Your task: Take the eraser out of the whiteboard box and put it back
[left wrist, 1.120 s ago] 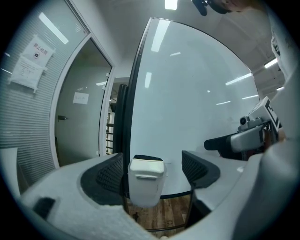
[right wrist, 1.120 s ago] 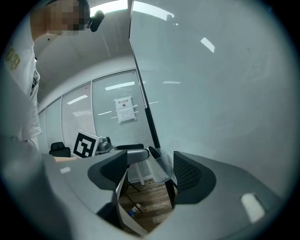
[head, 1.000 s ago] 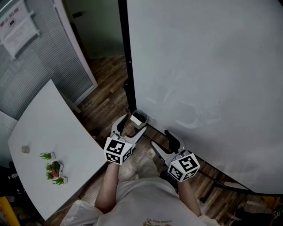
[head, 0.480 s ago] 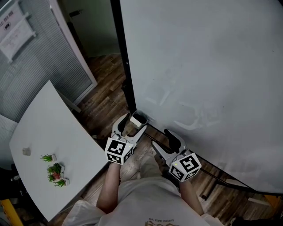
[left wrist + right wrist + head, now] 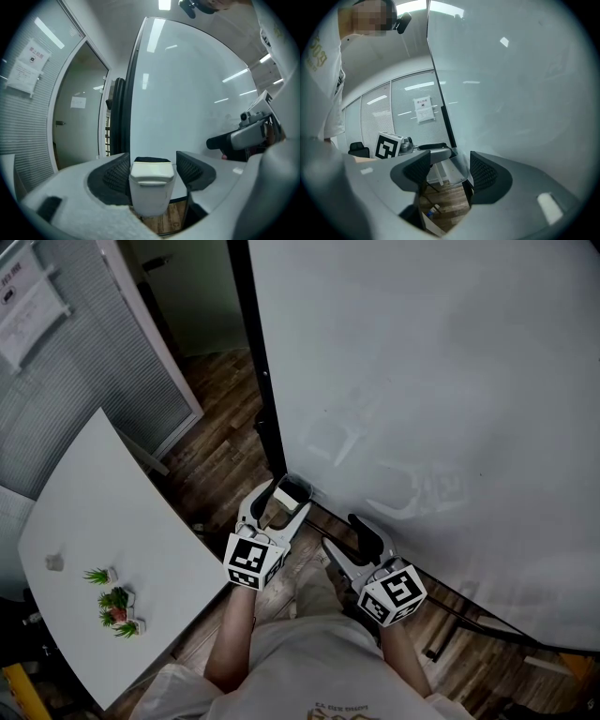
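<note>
Eraser (image 5: 149,160) location: seated in the white box (image 5: 150,194) at the lower left corner of the whiteboard (image 5: 422,381), only its dark felt top showing above the rim. Left gripper (image 5: 281,505): released, jaws just been closing, box and eraser standing between them; the left pad lies close against the box wall, a narrow gap shows at the right pad, no squeeze evident. Assessment: the pads sit level with the box body, not the felt, so closing here would likely pinch the box. Recommended: lift the jaws to the felt's height, centre them on it, close firmly, then draw straight up clear of the rim. Right gripper (image 5: 344,535): released and empty, jaws just been closing, near the board's lower edge; hold it clear of the left gripper's path.
</note>
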`<state>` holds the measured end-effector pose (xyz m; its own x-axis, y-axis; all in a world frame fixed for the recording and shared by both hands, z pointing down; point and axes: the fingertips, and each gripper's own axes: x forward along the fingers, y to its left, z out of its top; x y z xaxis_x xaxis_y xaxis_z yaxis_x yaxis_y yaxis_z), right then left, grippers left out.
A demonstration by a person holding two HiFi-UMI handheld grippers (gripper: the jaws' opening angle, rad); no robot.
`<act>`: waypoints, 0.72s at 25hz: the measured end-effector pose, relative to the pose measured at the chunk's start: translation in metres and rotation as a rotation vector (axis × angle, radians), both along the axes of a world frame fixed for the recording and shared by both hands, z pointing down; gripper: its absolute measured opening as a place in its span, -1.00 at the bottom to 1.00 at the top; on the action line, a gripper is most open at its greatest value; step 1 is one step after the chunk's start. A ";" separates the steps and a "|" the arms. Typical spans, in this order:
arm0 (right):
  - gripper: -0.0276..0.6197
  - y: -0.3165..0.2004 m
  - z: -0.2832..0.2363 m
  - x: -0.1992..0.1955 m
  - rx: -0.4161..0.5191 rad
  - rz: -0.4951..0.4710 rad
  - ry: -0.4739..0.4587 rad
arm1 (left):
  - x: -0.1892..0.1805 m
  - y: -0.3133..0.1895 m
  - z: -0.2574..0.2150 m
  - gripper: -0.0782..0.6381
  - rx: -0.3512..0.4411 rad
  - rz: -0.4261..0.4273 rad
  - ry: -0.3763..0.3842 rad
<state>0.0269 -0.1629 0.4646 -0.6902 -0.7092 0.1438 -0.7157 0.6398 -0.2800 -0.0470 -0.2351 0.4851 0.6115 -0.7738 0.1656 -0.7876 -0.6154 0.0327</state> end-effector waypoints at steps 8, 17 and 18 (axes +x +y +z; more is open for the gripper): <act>-0.10 -0.003 0.001 0.004 -0.004 0.009 0.004 | 0.002 -0.002 0.002 0.04 0.016 0.004 -0.027; -0.11 -0.007 0.002 0.006 -0.012 0.014 0.005 | 0.004 -0.005 0.000 0.00 0.035 0.004 -0.038; -0.11 -0.007 0.001 0.006 -0.013 0.013 0.005 | 0.004 -0.005 0.000 0.00 0.038 0.004 -0.038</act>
